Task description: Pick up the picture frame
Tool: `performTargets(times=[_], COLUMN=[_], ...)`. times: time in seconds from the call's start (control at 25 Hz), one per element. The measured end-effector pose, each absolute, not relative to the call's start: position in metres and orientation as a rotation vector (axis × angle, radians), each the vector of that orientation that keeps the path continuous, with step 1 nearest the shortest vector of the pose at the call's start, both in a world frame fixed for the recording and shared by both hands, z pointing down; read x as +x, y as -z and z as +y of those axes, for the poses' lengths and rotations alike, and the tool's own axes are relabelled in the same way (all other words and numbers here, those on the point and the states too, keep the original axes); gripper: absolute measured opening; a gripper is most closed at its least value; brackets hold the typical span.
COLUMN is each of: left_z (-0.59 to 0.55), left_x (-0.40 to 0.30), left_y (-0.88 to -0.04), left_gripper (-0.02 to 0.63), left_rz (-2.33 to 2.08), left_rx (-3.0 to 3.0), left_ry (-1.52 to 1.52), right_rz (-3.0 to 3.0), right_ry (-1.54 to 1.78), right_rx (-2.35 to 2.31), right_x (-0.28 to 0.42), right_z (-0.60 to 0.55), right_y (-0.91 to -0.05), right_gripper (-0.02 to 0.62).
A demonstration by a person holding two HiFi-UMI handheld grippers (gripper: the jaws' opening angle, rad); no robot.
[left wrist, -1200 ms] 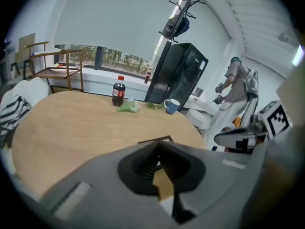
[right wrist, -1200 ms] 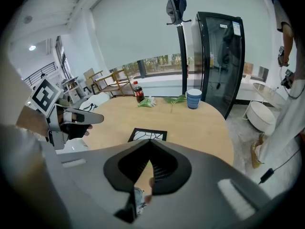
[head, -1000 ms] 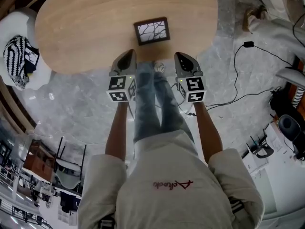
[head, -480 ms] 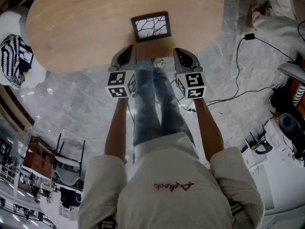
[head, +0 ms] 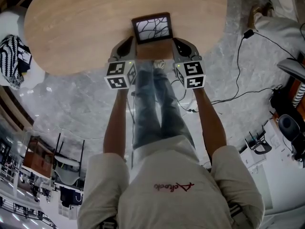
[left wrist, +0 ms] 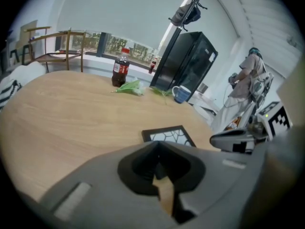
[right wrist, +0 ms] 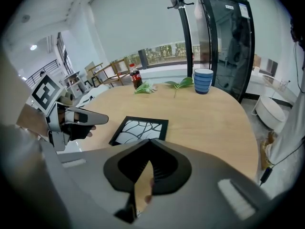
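Left gripper is pressed together, its jaws meeting at the tips with nothing pinched between them; right gripper is likewise closed and empty; I hold both out ahead of me on straight forearms that run roughly parallel on either side of my legs, each gripper tilted forward and down toward the near edge of the bench; the picture frame lies flat on the bench close to that edge, dark-bordered, with a white panel of black branching lines; it sits between the two grippers, the left tip just beside its lower left corner and the right tip just beside its lower right corner; from the head view the tips seem to stop short of the frame, though I cannot tell for certain whether either touches it or the wood; in the left gripper view the frame shows just beyond my jaw tips and a little to the right; in the right gripper view it lies just beyond the tips and slightly left; farther across the bench stand a cola bottle and a blue cup, well apart from the frame, with green leaves between them.
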State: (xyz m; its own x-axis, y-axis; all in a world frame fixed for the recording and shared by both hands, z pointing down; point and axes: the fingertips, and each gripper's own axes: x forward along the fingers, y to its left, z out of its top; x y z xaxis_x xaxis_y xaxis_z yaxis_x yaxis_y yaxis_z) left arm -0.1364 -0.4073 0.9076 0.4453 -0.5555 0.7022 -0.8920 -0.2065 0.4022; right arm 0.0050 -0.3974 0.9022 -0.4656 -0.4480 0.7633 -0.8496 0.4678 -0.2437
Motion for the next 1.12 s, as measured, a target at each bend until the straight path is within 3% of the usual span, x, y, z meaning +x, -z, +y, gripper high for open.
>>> performTargets(times=[0.48, 0.64, 0.96, 1.12], left_z=[-0.425, -0.429, -0.426, -0.424], left_x=[-0.14, -0.135, -0.129, -0.126], left_y=[-0.935, -0.943, -0.956, -0.962], left_gripper=[0.0, 0.004, 0.111, 0.129], left_rz=[-1.204, -1.171, -1.124, -1.112], left_rx=[1.867, 1.86, 1.833, 1.818], left_ry=[-0.555, -0.554, -0.569, -0.573], right_rz=[-2.06, -2.059, -2.077, -2.071], right_ry=[-0.851, -0.871, -0.934, -0.954], right_rx=[1.096, 1.079, 1.049, 1.036], right_x=[0.002, 0.004, 0.004, 0.001], right_z=[-0.432, -0.44, -0.445, -0.444], right_y=[-0.935, -0.943, -0.952, -0.958], right_gripper=[0.008, 0.071, 0.137, 0.138])
